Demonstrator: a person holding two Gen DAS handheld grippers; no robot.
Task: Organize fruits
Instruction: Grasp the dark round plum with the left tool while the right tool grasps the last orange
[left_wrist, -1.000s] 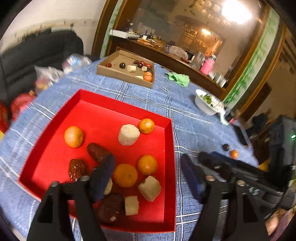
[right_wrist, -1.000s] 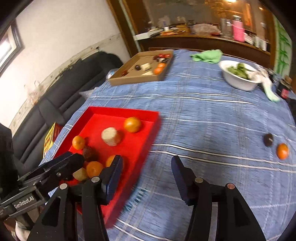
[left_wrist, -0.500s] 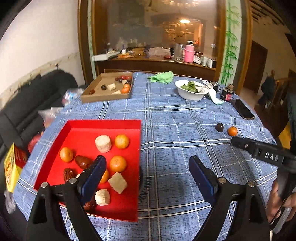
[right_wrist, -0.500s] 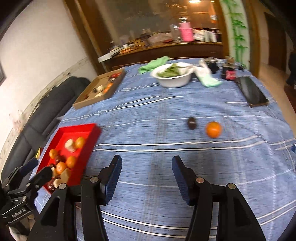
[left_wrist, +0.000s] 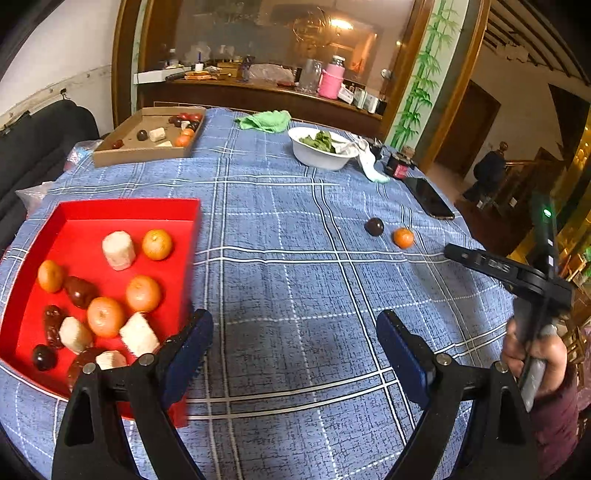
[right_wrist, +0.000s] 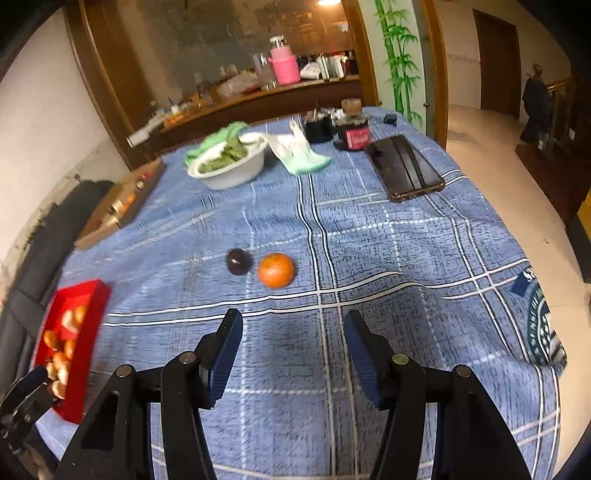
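Note:
A red tray (left_wrist: 122, 210) on the left of the blue checked table holds several tangerines, dark dates and pale chunks; it also shows in the right wrist view (right_wrist: 90, 299). A loose tangerine (right_wrist: 276, 270) and a dark round fruit (right_wrist: 238, 261) lie on the cloth, also seen in the left wrist view as the tangerine (left_wrist: 403, 237) and dark fruit (left_wrist: 374, 226). My right gripper (right_wrist: 293, 325) is open and empty, just short of the tangerine. My left gripper (left_wrist: 295, 334) is open and empty beside the tray's right edge.
A cardboard box (left_wrist: 147, 147) with more fruit sits at the far left. A white bowl of greens (left_wrist: 321, 146), a green cloth (left_wrist: 264, 120), a jar (left_wrist: 399, 166) and a phone (left_wrist: 430, 197) lie at the far side. The table edge is at right.
My left gripper has pulled back from over the tray and turned right. My right gripper has swung right and come close to the loose tangerine and dark fruit.

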